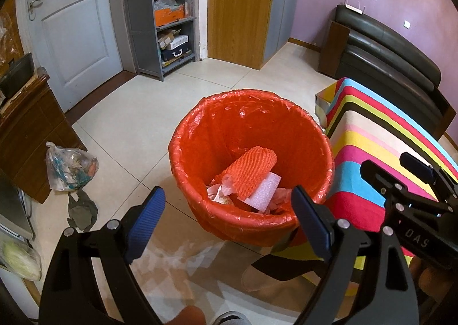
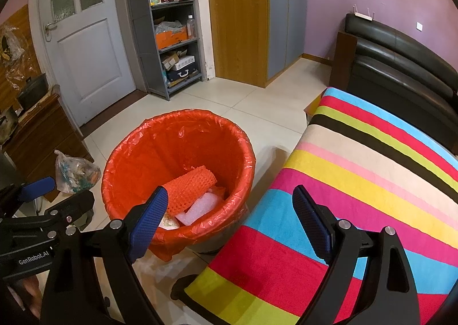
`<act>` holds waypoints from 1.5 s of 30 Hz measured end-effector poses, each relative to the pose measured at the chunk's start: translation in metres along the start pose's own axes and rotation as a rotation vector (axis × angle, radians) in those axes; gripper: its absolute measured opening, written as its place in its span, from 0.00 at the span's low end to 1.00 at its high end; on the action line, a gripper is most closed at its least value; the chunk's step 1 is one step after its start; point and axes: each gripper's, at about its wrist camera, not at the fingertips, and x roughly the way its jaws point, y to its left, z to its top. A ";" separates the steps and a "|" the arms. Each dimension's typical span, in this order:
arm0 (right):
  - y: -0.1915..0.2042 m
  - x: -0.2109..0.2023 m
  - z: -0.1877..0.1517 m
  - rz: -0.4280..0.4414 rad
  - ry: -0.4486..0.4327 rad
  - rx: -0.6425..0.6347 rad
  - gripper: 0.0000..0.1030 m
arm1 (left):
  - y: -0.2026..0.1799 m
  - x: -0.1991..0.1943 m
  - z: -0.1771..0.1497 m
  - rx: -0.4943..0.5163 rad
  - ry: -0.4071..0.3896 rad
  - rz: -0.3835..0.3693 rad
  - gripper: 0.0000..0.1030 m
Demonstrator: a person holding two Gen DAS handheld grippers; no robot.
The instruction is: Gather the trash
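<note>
A round bin lined with an orange-red bag (image 1: pixel 200 130) (image 2: pixel 126 159) stands on the tiled floor. Inside lie an orange foam net (image 1: pixel 252 173) (image 2: pixel 190 186), a white foam piece (image 1: pixel 264 192) (image 2: pixel 199 209) and crumpled paper. My left gripper (image 1: pixel 229 216) hovers just in front of the bin, open and empty. My right gripper (image 2: pixel 229 216) is open and empty too, between the bin's right side and the striped bed. In the left wrist view the right gripper (image 1: pixel 415 182) shows at the right edge; in the right wrist view the left gripper (image 2: pixel 37 204) shows at the left edge.
A filled clear plastic bag (image 1: pixel 71 169) (image 2: pixel 75 172) and a dark rag (image 1: pixel 81 210) lie on the floor left of the bin. A bed with a striped cover (image 2: pixel 357 182) fills the right. A wooden cabinet (image 1: pixel 25 130), grey door, shelf unit and wardrobe stand behind.
</note>
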 end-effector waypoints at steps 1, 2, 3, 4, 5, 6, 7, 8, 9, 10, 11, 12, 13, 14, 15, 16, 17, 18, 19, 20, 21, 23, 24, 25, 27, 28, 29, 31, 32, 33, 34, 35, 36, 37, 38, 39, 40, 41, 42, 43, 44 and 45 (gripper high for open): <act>0.000 0.000 0.000 0.000 0.000 0.000 0.81 | 0.000 0.000 0.000 0.001 -0.001 0.000 0.84; 0.000 0.000 -0.001 0.001 0.001 0.001 0.81 | 0.000 0.000 0.000 0.003 -0.001 0.001 0.84; 0.000 0.000 0.000 0.000 0.000 0.000 0.81 | 0.000 0.000 0.000 0.001 0.001 0.000 0.84; 0.000 0.000 0.000 -0.001 -0.001 0.000 0.81 | 0.000 0.000 0.000 -0.001 0.001 0.000 0.84; 0.000 0.000 0.000 -0.001 0.000 0.001 0.81 | 0.001 0.000 0.001 -0.002 0.001 0.000 0.84; -0.001 0.000 -0.001 -0.001 0.000 0.000 0.81 | 0.000 0.000 0.000 0.000 0.000 0.000 0.84; -0.001 0.000 -0.001 0.000 0.001 0.000 0.81 | 0.000 0.000 0.000 0.000 0.000 0.000 0.84; -0.001 0.000 -0.001 -0.001 0.000 -0.001 0.81 | 0.000 0.000 0.000 -0.001 0.000 -0.001 0.84; -0.001 0.000 0.000 -0.002 0.000 0.000 0.81 | 0.000 0.000 0.001 -0.001 0.001 0.000 0.84; -0.002 0.000 0.000 -0.001 0.001 0.001 0.81 | 0.001 0.000 0.001 -0.001 0.000 0.000 0.84; -0.002 0.000 0.000 0.000 0.002 -0.001 0.81 | 0.001 0.001 0.001 -0.001 0.000 -0.001 0.84; -0.002 0.000 0.001 0.000 0.003 -0.003 0.81 | 0.001 0.001 0.001 -0.001 0.000 -0.001 0.84; -0.002 0.000 0.001 0.000 0.003 -0.004 0.81 | 0.000 0.001 0.001 -0.001 0.000 0.001 0.84; -0.002 0.000 0.001 0.000 0.003 -0.004 0.81 | 0.001 0.001 0.001 -0.002 -0.001 0.001 0.84; -0.002 0.000 0.001 0.000 0.003 -0.003 0.81 | 0.001 0.001 0.001 -0.002 0.000 0.000 0.84; -0.002 0.000 0.001 0.000 0.003 -0.004 0.81 | 0.001 0.001 0.001 -0.002 0.000 0.000 0.84; -0.002 0.000 0.001 0.000 0.003 -0.005 0.81 | 0.001 0.001 0.001 -0.001 0.000 0.000 0.84; -0.002 0.000 0.001 0.000 0.002 -0.004 0.81 | 0.001 0.001 0.001 -0.001 0.000 0.001 0.84; -0.002 0.000 0.001 0.000 0.002 -0.004 0.81 | 0.001 0.001 0.001 -0.001 0.000 0.000 0.84; -0.002 0.001 0.001 0.000 0.003 -0.004 0.81 | 0.001 0.001 0.001 -0.002 0.001 0.000 0.84; -0.002 0.001 0.001 0.000 0.003 -0.005 0.81 | 0.001 0.001 0.001 -0.002 0.001 0.001 0.84; -0.002 0.001 0.001 0.000 0.004 -0.003 0.81 | 0.001 0.001 0.001 0.000 -0.001 -0.001 0.84; -0.002 0.001 0.001 0.001 0.004 -0.004 0.81 | 0.001 0.001 0.001 0.001 0.000 0.000 0.84; -0.002 0.000 0.001 0.002 0.005 -0.005 0.81 | 0.001 0.001 0.001 0.000 0.000 0.000 0.84; -0.003 0.000 0.001 0.004 0.005 -0.008 0.81 | 0.001 0.001 0.001 -0.001 0.000 0.000 0.84; -0.004 0.000 0.002 0.003 0.005 -0.008 0.81 | 0.001 0.000 0.001 -0.001 0.000 0.000 0.84; -0.004 0.000 0.001 0.004 0.005 -0.007 0.81 | 0.001 0.001 0.001 -0.002 -0.001 -0.001 0.84; -0.004 0.000 0.001 0.004 0.004 -0.009 0.81 | 0.001 0.000 0.001 -0.001 0.000 0.000 0.84; -0.004 0.000 0.001 0.005 0.005 -0.009 0.82 | 0.001 0.001 0.001 -0.001 0.000 0.000 0.84; -0.003 0.000 0.001 0.009 0.006 -0.009 0.81 | 0.001 0.001 0.001 -0.001 0.000 0.000 0.84; -0.003 0.000 0.001 0.010 0.006 -0.013 0.81 | 0.001 0.000 0.001 -0.001 0.000 0.000 0.84; -0.004 0.000 0.001 0.010 0.007 -0.017 0.81 | 0.001 0.001 0.001 -0.001 0.000 0.000 0.84; -0.004 0.000 0.001 0.013 0.008 -0.018 0.81 | 0.002 0.001 0.001 -0.002 -0.001 0.000 0.84; -0.004 0.000 0.001 0.017 0.009 -0.022 0.82 | 0.001 0.000 0.001 -0.002 -0.001 0.000 0.84; -0.005 0.000 0.001 0.019 0.009 -0.028 0.82 | 0.002 0.001 0.001 -0.002 -0.002 0.000 0.84; -0.005 0.001 0.001 0.023 0.010 -0.034 0.81 | 0.001 0.000 0.000 -0.001 0.000 0.000 0.84; -0.006 0.001 0.001 0.025 0.011 -0.041 0.81 | 0.002 0.000 0.001 -0.003 -0.001 0.000 0.84; -0.007 0.002 0.002 0.029 0.012 -0.052 0.81 | 0.001 0.000 0.001 -0.003 -0.001 -0.001 0.84; -0.007 0.002 0.002 0.029 0.013 -0.059 0.81 | 0.002 0.001 0.002 -0.003 -0.001 0.000 0.84; -0.008 0.002 0.002 0.030 0.014 -0.064 0.82 | 0.002 0.001 0.002 -0.003 -0.001 -0.001 0.84; -0.009 0.002 0.003 0.037 0.015 -0.066 0.82 | 0.002 0.002 0.002 -0.003 -0.001 -0.002 0.84; -0.010 0.002 0.003 0.040 0.015 -0.071 0.82 | 0.002 0.001 0.002 -0.003 -0.002 -0.001 0.84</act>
